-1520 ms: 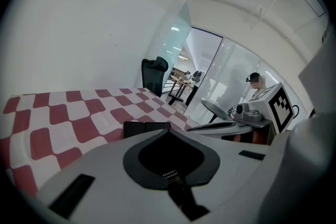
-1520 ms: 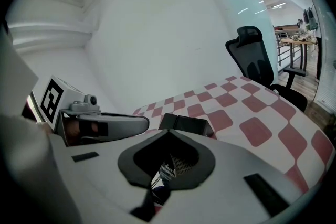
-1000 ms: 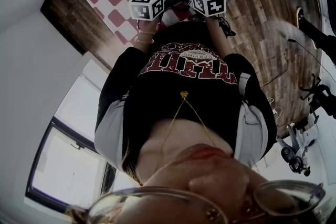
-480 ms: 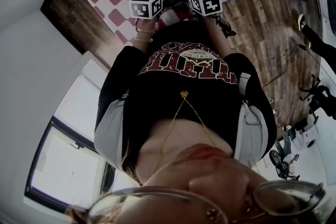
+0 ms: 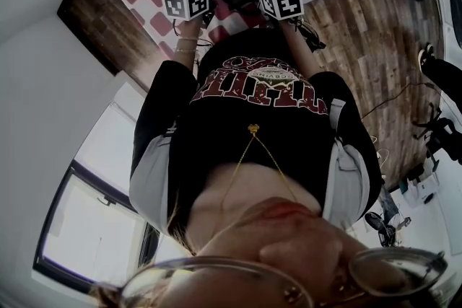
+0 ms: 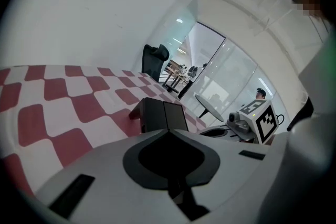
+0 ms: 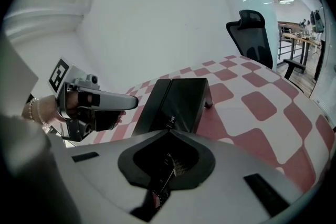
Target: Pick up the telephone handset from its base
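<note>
Telephone [image 7: 177,102] just ahead of both pairs of jaws — closed, empty.

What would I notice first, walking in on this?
The red-and-white checked tablecloth stands out most, with a black telephone sitting on it. Nearer the person, the left gripper and right gripper point at the telephone, jaws together, each carrying a black-and-white marker cube.

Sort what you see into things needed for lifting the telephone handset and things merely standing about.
For the job: black telephone, left gripper, right gripper.
Merely about: office chair, round table, checked cloth.
</note>
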`<move>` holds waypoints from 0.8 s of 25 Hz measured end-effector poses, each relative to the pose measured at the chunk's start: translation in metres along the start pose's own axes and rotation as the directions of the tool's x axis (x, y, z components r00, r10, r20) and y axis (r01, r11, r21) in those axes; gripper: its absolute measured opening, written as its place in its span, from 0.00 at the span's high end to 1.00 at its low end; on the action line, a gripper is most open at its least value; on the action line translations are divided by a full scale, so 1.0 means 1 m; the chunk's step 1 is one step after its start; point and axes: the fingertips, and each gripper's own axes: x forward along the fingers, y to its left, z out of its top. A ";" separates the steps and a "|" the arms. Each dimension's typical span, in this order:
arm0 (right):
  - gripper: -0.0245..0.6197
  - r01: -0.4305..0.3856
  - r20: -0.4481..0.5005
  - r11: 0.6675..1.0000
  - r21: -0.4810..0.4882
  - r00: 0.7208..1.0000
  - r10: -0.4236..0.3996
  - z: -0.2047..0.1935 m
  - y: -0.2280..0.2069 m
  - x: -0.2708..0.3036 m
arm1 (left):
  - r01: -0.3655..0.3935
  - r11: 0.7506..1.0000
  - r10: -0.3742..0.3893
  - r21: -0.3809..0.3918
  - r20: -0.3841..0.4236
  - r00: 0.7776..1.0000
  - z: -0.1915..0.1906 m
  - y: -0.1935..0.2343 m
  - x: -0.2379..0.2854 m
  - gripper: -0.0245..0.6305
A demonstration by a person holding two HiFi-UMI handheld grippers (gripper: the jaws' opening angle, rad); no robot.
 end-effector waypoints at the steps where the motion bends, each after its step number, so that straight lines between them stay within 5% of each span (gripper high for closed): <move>1: 0.93 0.001 0.001 1.000 -0.003 1.000 -0.001 0.000 0.000 0.000 | 0.015 1.000 -0.015 -0.012 -0.003 1.000 -0.001 0.003 -0.001 0.95; 20: 0.93 0.004 0.005 1.000 -0.014 1.000 -0.004 0.000 0.000 -0.001 | 0.192 0.979 -0.199 -0.069 -0.126 0.972 -0.020 0.025 0.003 0.91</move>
